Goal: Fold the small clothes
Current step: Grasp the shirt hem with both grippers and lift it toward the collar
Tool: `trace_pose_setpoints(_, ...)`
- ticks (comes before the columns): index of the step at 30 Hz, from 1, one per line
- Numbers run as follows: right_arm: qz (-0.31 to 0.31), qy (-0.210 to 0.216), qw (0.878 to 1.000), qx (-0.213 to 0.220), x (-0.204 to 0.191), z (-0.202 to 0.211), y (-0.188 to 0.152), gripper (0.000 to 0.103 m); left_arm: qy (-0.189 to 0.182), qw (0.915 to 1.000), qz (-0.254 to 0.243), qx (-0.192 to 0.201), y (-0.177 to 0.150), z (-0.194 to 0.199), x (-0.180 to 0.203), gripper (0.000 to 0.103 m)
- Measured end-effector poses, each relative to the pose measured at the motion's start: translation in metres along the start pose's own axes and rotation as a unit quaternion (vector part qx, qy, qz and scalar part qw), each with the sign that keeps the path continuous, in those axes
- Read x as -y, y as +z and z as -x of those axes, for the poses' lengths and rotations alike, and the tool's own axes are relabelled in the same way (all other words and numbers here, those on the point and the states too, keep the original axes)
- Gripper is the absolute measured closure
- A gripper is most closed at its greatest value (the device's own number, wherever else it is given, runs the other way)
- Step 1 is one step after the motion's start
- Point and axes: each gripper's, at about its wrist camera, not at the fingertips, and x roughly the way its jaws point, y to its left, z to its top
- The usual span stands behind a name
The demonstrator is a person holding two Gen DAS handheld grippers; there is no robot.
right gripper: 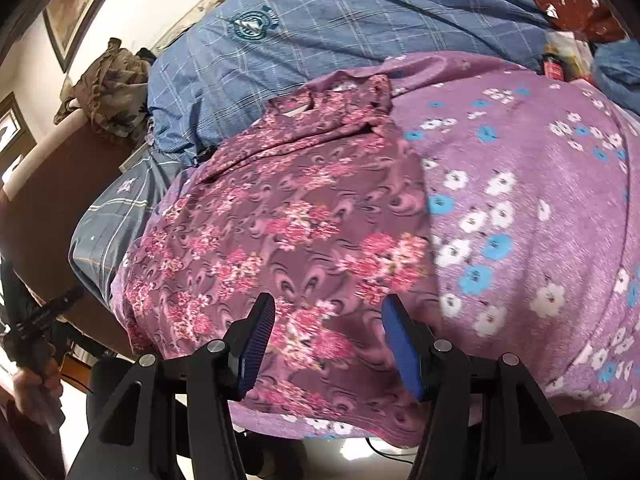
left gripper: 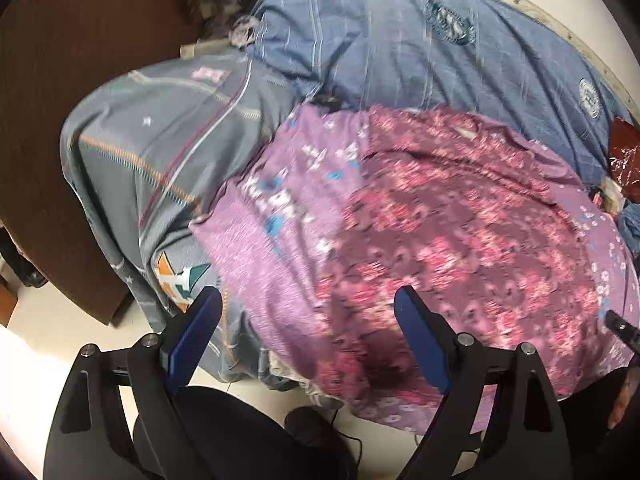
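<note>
Maroon pink-flowered garment (right gripper: 288, 216) lies on lilac flowered sheet (right gripper: 532, 184); right gripper (right gripper: 328, 340) fingers apart, seemingly just above it; left gripper (left gripper: 308, 320) agape, empty.

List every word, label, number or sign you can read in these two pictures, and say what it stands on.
None can be read.
Round emblems on the blue quilt: lettering too small.
Orange and teal letter shapes on the grey sheet: partly hidden.
White and blue print on the lilac cloth: blurred.
Label on the small dark bottle: too small.
</note>
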Motion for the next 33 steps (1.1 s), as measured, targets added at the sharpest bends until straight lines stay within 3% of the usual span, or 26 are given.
trace_pose_setpoints(5,-0.015,-0.013,1.000,-0.018,0.017,-0.002,-0.005,0.045,-0.040,0.9968,0.018,-0.067,-0.015,-0.038,-0.017,0.015)
trace_pose_setpoints(6,-0.017,-0.013,1.000,-0.021,0.020,-0.002,-0.006,0.045,-0.053,0.9953,0.026,-0.077,-0.020,-0.044,-0.019,0.019)
trace_pose_setpoints(8,-0.024,-0.011,0.999,-0.032,0.025,-0.004,-0.008,0.045,-0.079,0.9914,0.035,-0.098,-0.028,-0.052,-0.019,0.039)
trace_pose_setpoints(10,-0.029,-0.007,0.999,-0.043,0.028,-0.007,-0.010,0.045,-0.111,0.9874,0.039,-0.106,-0.035,-0.058,-0.016,0.047)
trace_pose_setpoints(16,-0.020,-0.010,0.998,-0.052,0.026,-0.009,-0.015,0.045,-0.156,0.9817,0.017,-0.108,-0.048,-0.067,-0.001,0.047)
trace_pose_setpoints(21,-0.023,-0.011,0.998,-0.053,0.026,-0.010,-0.014,0.045,-0.167,0.9766,0.031,-0.132,-0.051,-0.082,0.001,0.045)
trace_pose_setpoints(22,-0.025,-0.011,0.998,-0.054,0.026,-0.010,-0.014,0.045,-0.173,0.9741,0.040,-0.140,-0.052,-0.087,0.000,0.048)
trace_pose_setpoints(23,-0.025,-0.011,0.998,-0.055,0.026,-0.011,-0.014,0.045,-0.179,0.9720,0.045,-0.146,-0.053,-0.089,-0.001,0.060)
trace_pose_setpoints(26,-0.023,-0.016,0.998,-0.062,0.026,-0.014,-0.014,0.045,-0.193,0.9680,0.046,-0.153,-0.052,-0.091,-0.001,0.084)
trace_pose_setpoints(29,-0.032,-0.013,0.997,-0.063,0.030,-0.014,-0.014,0.045,-0.197,0.9679,0.037,-0.152,-0.050,-0.087,-0.001,0.091)
trace_pose_setpoints(33,-0.074,0.002,0.994,-0.080,0.048,-0.014,-0.016,0.040,-0.215,0.9623,0.045,-0.161,-0.045,-0.086,-0.006,0.091)
